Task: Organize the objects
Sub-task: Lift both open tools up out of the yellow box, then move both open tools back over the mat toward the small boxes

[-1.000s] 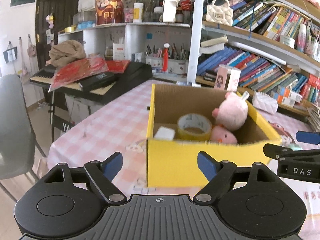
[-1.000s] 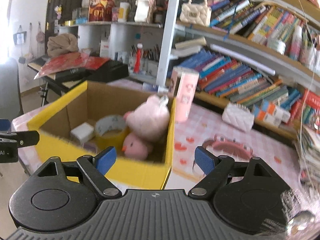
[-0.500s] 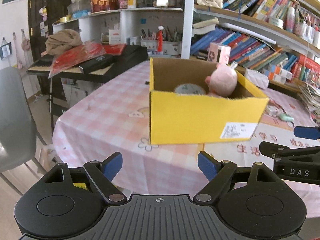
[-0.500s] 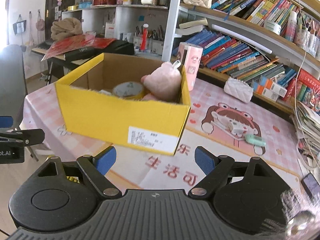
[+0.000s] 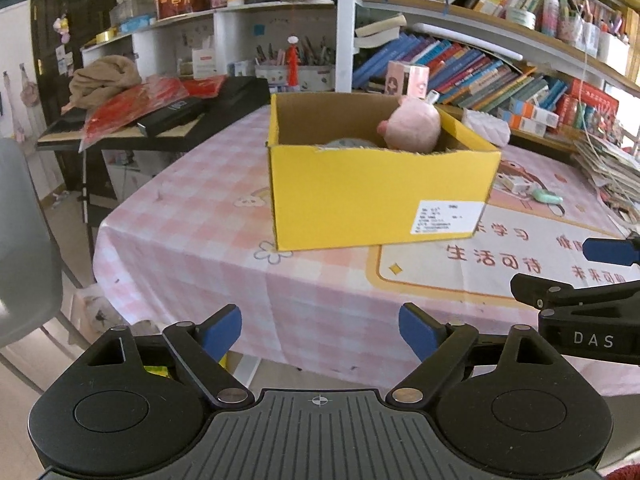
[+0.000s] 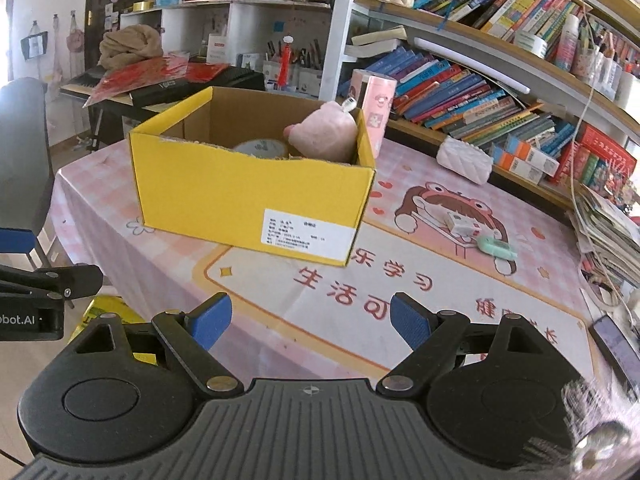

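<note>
**Both grippers empty, box on the table**

Now the left gripper (image 5: 320,330) tilts downward, jaws opening with nothing between them. Beside it, the right gripper (image 6: 310,322) stands spread and empty. Ahead, the yellow box (image 6: 248,196) sits on the pink tablecloth (image 5: 192,232), holding a plush pig (image 6: 326,134).

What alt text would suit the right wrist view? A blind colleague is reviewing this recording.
An open yellow cardboard box sits on a table with a pink checked tablecloth, holding a pink plush pig and a roll of tape. The right gripper is in the foreground, fingers apart and empty.
</note>
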A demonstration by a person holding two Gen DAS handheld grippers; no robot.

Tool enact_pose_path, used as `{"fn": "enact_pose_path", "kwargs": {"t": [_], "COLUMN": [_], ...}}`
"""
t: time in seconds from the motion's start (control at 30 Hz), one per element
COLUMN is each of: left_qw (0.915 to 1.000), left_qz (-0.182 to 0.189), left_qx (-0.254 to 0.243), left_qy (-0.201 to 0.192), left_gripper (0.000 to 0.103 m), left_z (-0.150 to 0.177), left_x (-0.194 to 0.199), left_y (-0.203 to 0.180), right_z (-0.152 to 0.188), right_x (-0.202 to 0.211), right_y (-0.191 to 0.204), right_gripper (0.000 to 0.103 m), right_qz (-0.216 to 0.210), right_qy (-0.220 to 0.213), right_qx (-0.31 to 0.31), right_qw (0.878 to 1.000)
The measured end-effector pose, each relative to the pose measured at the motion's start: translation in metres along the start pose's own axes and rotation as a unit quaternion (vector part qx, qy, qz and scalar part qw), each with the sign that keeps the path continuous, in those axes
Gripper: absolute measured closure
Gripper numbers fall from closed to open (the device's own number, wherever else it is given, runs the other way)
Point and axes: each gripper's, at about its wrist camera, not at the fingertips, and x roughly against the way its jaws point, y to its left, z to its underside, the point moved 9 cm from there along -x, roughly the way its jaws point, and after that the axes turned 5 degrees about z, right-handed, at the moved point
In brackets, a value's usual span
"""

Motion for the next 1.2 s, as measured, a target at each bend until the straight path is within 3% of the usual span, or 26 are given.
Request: {"fn": "enact_pose_path", "kwargs": {"t": [0.5,1.2], "left_qw": [0.9982,0.9883], "left_qz": [0.046,0.119], "left_qx": [-0.036,-0.092], "left_qy": [0.017,0.023], "left_gripper": [0.014,0.013], "left_z": [0.012,-0.002], "left_x": [-0.004,-0.031], "left_y": [-0.037,-0.104], "right_z": [0.033,0.056], "right_x": [0.014,0.020], "right_y": [-0.031,-0.099], "right_gripper": [0.017,0.017], "right_qz": [0.048,0.131], "right_qy": [0.025,0.053], "right_qx": [-0.029,-0.080], "right_qw": [0.998,0.987]}}
